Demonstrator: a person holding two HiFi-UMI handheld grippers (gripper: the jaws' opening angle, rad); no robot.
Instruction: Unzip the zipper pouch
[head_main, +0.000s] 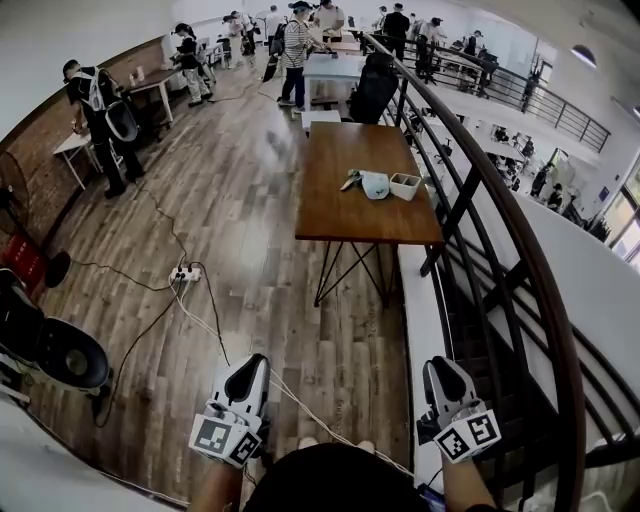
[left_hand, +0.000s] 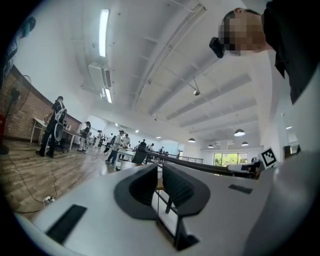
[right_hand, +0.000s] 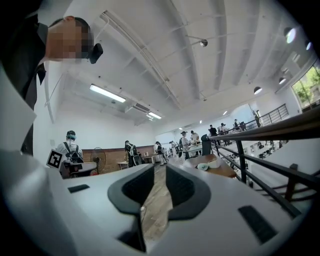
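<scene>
The zipper pouch (head_main: 375, 185), pale blue-white, lies on a brown wooden table (head_main: 365, 215) well ahead of me, across open floor. The right gripper view also catches the pouch (right_hand: 202, 166), small and far off on the table (right_hand: 222, 172). Both grippers are held low and close to my body, pointing level toward the table. My left gripper (head_main: 255, 362) (left_hand: 160, 172) is shut with nothing in it. My right gripper (head_main: 440, 368) (right_hand: 160, 172) stands a little open, with only floor showing through the gap.
A white box (head_main: 404, 185) sits beside the pouch. A dark metal railing (head_main: 500, 230) and a stairwell run along the right. A power strip (head_main: 183, 272) and cables lie on the wooden floor, with a fan (head_main: 60, 355) at the left. Several people stand at the far tables.
</scene>
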